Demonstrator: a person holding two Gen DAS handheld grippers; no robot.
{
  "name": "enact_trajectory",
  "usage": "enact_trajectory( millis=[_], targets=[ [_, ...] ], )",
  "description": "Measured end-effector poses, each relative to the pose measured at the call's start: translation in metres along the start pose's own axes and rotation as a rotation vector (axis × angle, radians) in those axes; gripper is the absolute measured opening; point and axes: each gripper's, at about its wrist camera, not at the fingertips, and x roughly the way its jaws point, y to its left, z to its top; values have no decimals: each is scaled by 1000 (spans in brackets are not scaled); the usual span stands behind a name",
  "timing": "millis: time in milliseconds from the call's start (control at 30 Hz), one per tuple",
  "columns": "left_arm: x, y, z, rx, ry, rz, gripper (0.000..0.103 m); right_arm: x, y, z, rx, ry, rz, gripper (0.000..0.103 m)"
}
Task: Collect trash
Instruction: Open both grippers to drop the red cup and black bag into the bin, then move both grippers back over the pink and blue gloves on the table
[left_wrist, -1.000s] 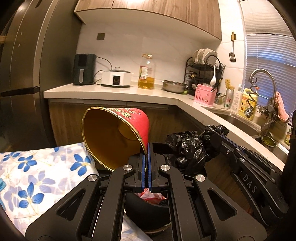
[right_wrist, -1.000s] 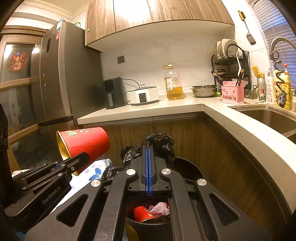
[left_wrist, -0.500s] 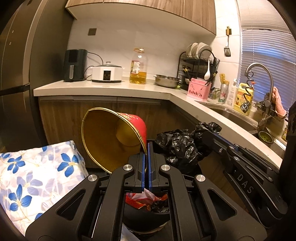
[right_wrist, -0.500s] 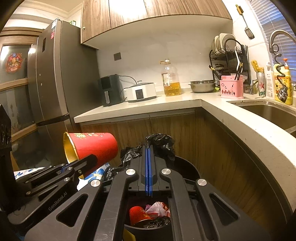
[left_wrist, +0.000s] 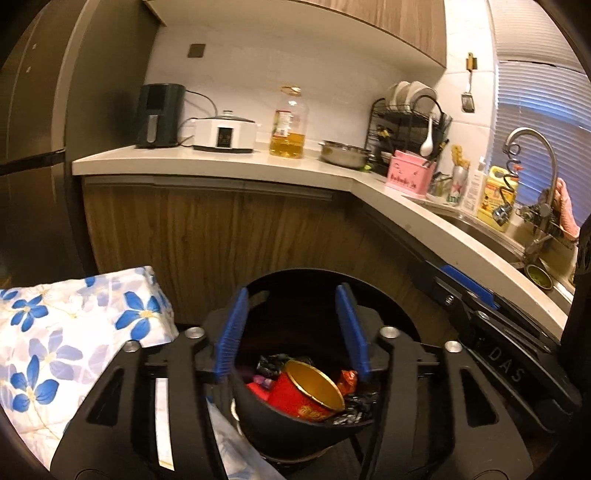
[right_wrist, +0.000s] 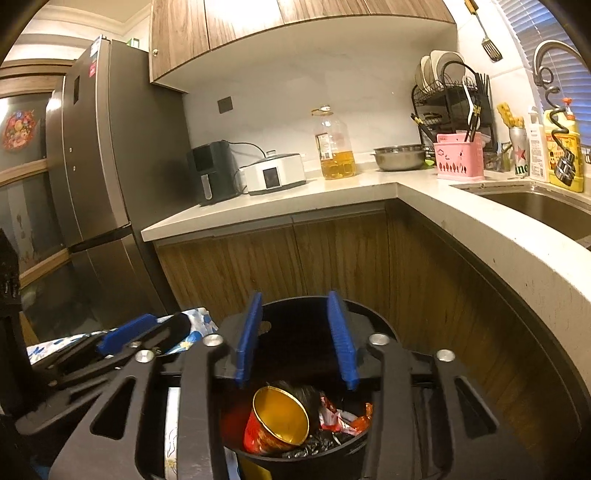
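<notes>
A round black trash bin (left_wrist: 295, 428) (right_wrist: 306, 461) stands on the floor below both grippers. Inside lie a red paper cup with a gold lining (left_wrist: 310, 395) (right_wrist: 277, 424), red wrappers (right_wrist: 340, 417) and crumpled black plastic (right_wrist: 321, 441). My left gripper (left_wrist: 291, 328) is open and empty above the bin's left side. My right gripper (right_wrist: 295, 336) is open and empty above the bin. The right gripper also shows in the left wrist view (left_wrist: 495, 325), and the left gripper shows in the right wrist view (right_wrist: 122, 343).
A table with a white cloth with blue flowers (left_wrist: 62, 339) stands left of the bin. Wooden cabinets (left_wrist: 221, 236) under an L-shaped counter (left_wrist: 236, 162) lie behind and right. A fridge (right_wrist: 96, 177) is at the left, a sink (right_wrist: 539, 206) at the right.
Both grippers have opened. The red cup left my left gripper and the black plastic bag left my right gripper; both now lie in the bin.
</notes>
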Motion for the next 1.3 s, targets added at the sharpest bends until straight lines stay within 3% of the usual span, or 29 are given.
enact_trajectory(
  millis=[133,267,467,1067,1300],
  targets=[
    [-11,12,-5,-15,-13,52,67,-3,3,-2,-4,7,-22,58],
    [-29,25,-11,-28,-29,137,81,-10,10,-5,-20,-1,-40,76],
    [-60,39,-10,-44,-62,240,96,-22,25,-8,-37,-15,-41,86],
    [-152,96,-31,-86,-109,382,97,-58,97,-28,-70,-31,12,88],
    [-195,148,-55,-118,-137,509,97,-57,146,-49,-87,-16,76,88]
  ],
)
